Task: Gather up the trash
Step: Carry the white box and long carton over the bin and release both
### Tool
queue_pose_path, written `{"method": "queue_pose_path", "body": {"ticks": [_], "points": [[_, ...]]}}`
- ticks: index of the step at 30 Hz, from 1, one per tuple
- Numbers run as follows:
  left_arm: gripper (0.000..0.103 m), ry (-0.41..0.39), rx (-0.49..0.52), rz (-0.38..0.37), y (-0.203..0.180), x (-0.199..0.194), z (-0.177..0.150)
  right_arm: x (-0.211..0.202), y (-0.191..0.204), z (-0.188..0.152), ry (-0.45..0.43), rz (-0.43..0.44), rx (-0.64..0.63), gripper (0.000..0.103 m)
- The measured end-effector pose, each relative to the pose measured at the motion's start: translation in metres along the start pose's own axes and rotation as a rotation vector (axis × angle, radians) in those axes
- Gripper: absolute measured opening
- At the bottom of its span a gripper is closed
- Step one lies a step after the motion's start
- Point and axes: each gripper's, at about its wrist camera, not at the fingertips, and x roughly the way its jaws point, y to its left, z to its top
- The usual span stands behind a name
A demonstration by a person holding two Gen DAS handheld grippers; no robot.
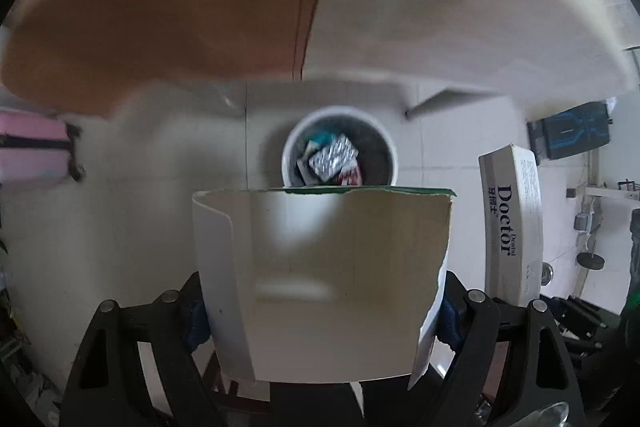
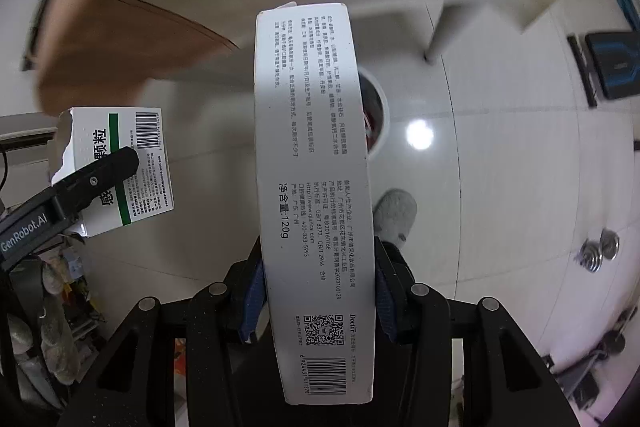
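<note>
Torn carton (image 1: 320, 279) and toothpaste box (image 2: 316, 187) clamped above bin (image 1: 340, 151)

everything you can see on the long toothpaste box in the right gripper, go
The toothpaste box is a long, narrow white cardboard carton, clamped near one end between the right gripper's blue pads. Its free end points forward toward the white trash bin on the tiled floor. One face carries small Chinese print, "120g", a QR code and a barcode; the left wrist view shows "Doctor" lettering on another face. The far end flap looks slightly lifted. Nothing else touches it.
</note>
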Motion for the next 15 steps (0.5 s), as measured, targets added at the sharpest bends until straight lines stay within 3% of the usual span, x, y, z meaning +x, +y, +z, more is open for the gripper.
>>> {"method": "queue_pose_path", "body": {"ticks": [5,10,12,15], "points": [[0.086,0.064,-0.018,0.002,0.001,0.100,0.031,0.107,-0.040,0.032,0.056,0.022,0.051,0.049],[0.089,0.078,-0.043,0.033,0.014,0.179,0.056,0.202,-0.070,0.081,0.100,0.031,0.071,0.049],[0.103,0.081,-0.052,0.033,0.018,0.203,0.065,0.231,-0.073,0.094,0.093,0.011,0.071,0.050],[0.103,0.086,-0.059,0.046,0.023,0.231,0.070,0.271,-0.070,0.115,0.126,-0.001,0.043,0.052]]}}
